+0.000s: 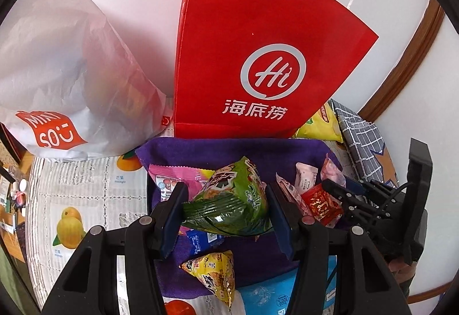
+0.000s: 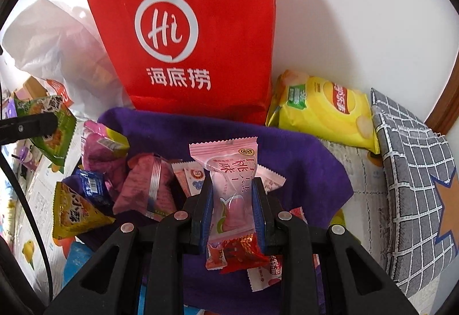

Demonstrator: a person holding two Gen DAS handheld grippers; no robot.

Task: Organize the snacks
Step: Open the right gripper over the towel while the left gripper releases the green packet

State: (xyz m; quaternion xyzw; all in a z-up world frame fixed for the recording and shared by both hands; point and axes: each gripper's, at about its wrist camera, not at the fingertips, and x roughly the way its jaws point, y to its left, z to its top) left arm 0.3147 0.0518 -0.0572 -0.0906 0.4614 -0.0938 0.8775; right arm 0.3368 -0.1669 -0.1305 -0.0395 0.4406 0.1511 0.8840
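Observation:
My left gripper (image 1: 225,203) is shut on a green triangular snack pack (image 1: 229,200), held above the purple cloth (image 1: 200,148). The same green pack (image 2: 50,128) shows at the left of the right wrist view. My right gripper (image 2: 232,206) is shut on a pink peach-candy packet (image 2: 229,180), which stands upright between the pads. The right gripper (image 1: 344,200) also appears at the right of the left wrist view. Several small snacks lie on the cloth: a yellow triangular pack (image 1: 212,272), a blue packet (image 2: 91,186), a pink pack (image 2: 146,188) and a red candy (image 2: 241,252).
A red paper bag (image 2: 183,28) stands against the wall behind the cloth. A white plastic bag (image 1: 66,71) sits to its left. A yellow chip bag (image 2: 324,111) and a grey checked cloth (image 2: 413,186) lie to the right. A fruit-print tablecloth (image 1: 86,194) covers the table.

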